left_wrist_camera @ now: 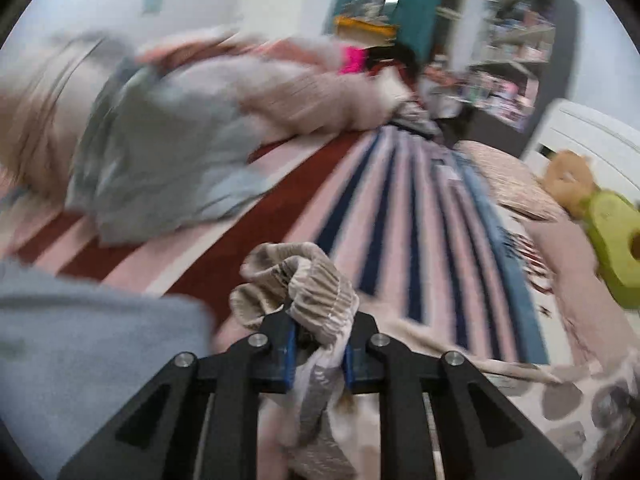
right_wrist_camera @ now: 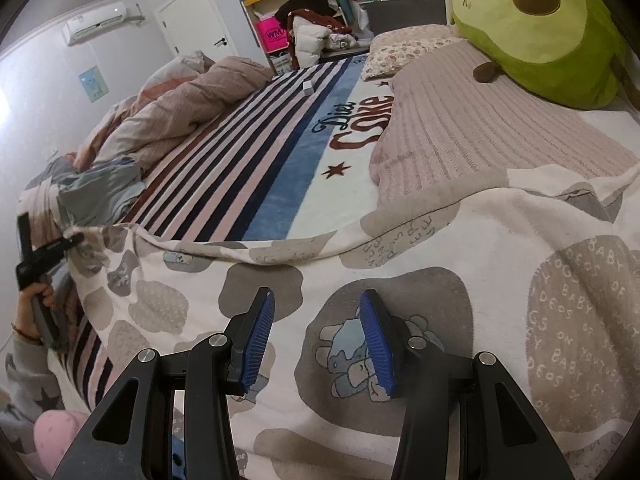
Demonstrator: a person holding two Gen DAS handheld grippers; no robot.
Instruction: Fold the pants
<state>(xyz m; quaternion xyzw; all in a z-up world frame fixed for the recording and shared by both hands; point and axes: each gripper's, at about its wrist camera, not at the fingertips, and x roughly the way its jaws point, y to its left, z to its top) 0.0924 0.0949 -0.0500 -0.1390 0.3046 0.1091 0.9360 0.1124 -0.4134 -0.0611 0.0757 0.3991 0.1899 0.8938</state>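
The pants [right_wrist_camera: 400, 280] are cream with grey-brown blotches and cartoon prints, spread flat across the bed in the right wrist view. My left gripper [left_wrist_camera: 320, 344] is shut on the gathered elastic edge of the pants [left_wrist_camera: 316, 296] and holds it lifted above the bed; that view is motion-blurred. In the right wrist view the left gripper [right_wrist_camera: 70, 242] shows at the far left, pinching the pants' corner. My right gripper [right_wrist_camera: 316, 336] is open and empty, with its blue pads [right_wrist_camera: 258, 344] just above the pants' fabric.
A striped blanket [right_wrist_camera: 248, 152] covers the bed. A green avocado plush [right_wrist_camera: 540, 28] and a pink knit throw [right_wrist_camera: 480, 120] lie at the right. A rumpled duvet [right_wrist_camera: 180, 104] and a grey-blue garment [right_wrist_camera: 100, 192] lie at the left.
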